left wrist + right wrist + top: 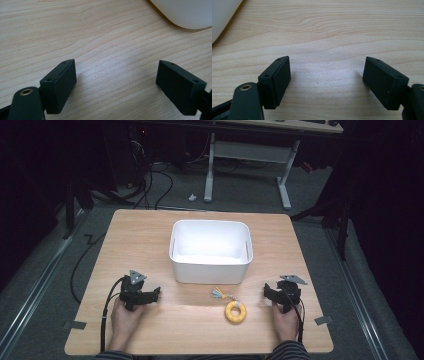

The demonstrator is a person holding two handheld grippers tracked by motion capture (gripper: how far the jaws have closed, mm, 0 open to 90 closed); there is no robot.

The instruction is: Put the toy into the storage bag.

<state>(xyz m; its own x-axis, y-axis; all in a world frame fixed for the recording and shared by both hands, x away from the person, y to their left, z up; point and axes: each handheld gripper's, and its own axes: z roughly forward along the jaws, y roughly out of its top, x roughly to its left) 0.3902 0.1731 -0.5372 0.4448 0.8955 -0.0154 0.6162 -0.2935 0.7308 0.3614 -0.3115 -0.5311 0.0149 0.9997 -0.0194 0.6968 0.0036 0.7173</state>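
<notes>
A white plastic bin [210,265] stands in the middle of the wooden table [140,235]. In front of it, slightly right, lies a yellow ring toy [235,312] with a small blue-grey tassel [218,293] beside it. My left gripper [156,293] rests on the table at the front left, held by a hand; its jaws stand wide apart over bare wood [116,75], open and empty. My right gripper [266,291] rests at the front right, just right of the ring, also open with nothing between its jaws [327,75]. A corner of the bin [185,12] shows in both gripper views [220,17].
Cables trail from both grippers toward the table's front edge. Two grey tape tabs [74,324] [323,320] mark the front corners. Beyond the table stand a desk frame [247,155] and floor cables on dark carpet.
</notes>
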